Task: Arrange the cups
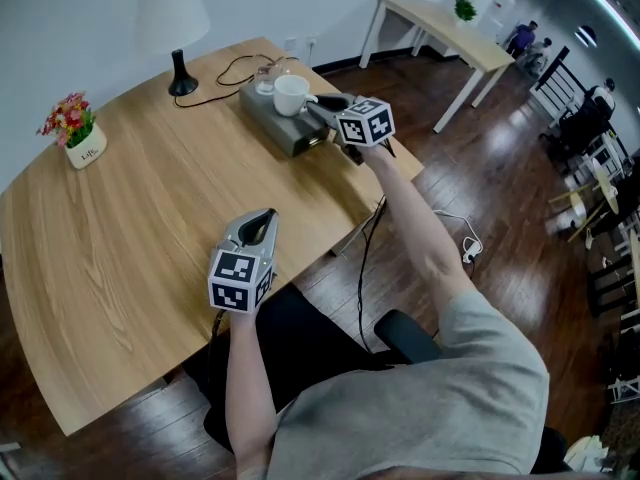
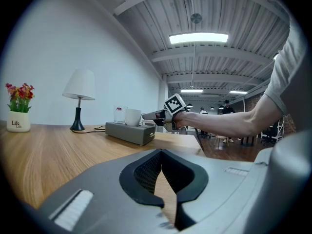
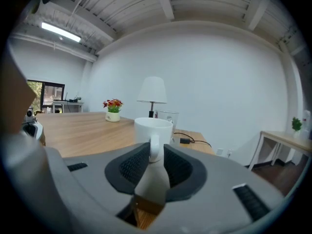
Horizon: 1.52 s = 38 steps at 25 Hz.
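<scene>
A white mug (image 1: 290, 94) stands upright on a grey box (image 1: 285, 128) at the table's far side, with a clear glass (image 1: 265, 76) just behind it on the same box. My right gripper (image 1: 315, 100) reaches in from the right. In the right gripper view the mug (image 3: 152, 129) fills the middle, and its handle sits between the slightly parted jaws of the right gripper (image 3: 155, 147) with a thin gap beside it. My left gripper (image 1: 262, 215) hovers near the table's front edge, far from the mug. Its jaws meet at the tips with nothing between them, as the left gripper (image 2: 161, 151) shows in its own view.
A white lamp (image 1: 172, 18) and its black cable (image 1: 235, 68) stand behind the box. A flower pot (image 1: 85, 148) sits at the table's far left. The wooden table (image 1: 150, 228) ends just right of the box. A second table (image 1: 450, 23) and people are further off.
</scene>
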Available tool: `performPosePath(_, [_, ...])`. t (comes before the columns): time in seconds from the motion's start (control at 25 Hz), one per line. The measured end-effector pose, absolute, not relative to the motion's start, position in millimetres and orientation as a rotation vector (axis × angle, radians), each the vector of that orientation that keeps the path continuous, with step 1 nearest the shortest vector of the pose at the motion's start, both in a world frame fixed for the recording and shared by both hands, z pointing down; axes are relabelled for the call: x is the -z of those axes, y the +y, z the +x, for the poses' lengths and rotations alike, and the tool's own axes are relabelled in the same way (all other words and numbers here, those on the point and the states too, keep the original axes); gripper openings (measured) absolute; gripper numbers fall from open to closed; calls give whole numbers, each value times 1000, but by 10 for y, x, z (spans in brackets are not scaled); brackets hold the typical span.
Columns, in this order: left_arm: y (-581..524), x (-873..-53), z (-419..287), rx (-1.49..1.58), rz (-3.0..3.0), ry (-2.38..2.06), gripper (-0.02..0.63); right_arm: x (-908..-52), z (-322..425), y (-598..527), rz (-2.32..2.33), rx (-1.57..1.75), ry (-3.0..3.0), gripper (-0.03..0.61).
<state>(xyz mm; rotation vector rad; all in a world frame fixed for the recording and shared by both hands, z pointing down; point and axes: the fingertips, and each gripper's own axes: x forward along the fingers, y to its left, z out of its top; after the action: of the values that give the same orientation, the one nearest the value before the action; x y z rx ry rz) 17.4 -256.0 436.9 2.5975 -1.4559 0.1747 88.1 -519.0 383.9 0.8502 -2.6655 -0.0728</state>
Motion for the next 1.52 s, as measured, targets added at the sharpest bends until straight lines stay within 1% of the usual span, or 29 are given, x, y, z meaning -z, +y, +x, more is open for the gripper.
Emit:
performPosePath(0.2, [-2554, -4377, 174, -181, 2601, -1453, 11, -3724, 1057, -4783, 928, 112, -2707, 100])
performPosePath(0.24, [-2550, -4380, 169, -180, 2601, -1455, 11, -3673, 1013, -4572, 892, 121, -2766, 94])
performPosePath(0.28, [-2548, -4378, 165, -179, 2601, -1457, 11, -3617, 929, -4320, 830, 121, -2846, 66])
performPosePath(0.32, [-2549, -4372, 163, -178, 2602, -1459, 11, -3577, 825, -4055, 755, 108, -2929, 60])
performPosePath(0.4, [-2558, -4361, 167, -174, 2604, -1459, 11, -3615, 618, -3605, 640, 52, -3034, 60])
performPosePath(0.52, [-2556, -4362, 173, -172, 2603, -1457, 11, -3840, 398, -3234, 599, -76, -3070, 59])
performPosePath(0.64, [-2553, -4368, 162, -171, 2600, -1461, 11, -3997, 305, -3128, 628, -151, -3074, 57])
performPosePath(0.92, [-2556, -4366, 94, -165, 2564, -1520, 9, -4174, 199, -2954, 573, -10, -2977, 55])
performPosePath(1.52, [-2542, -4345, 76, -160, 2563, -1519, 11, -4212, 255, -2822, 520, -24, -2970, 55])
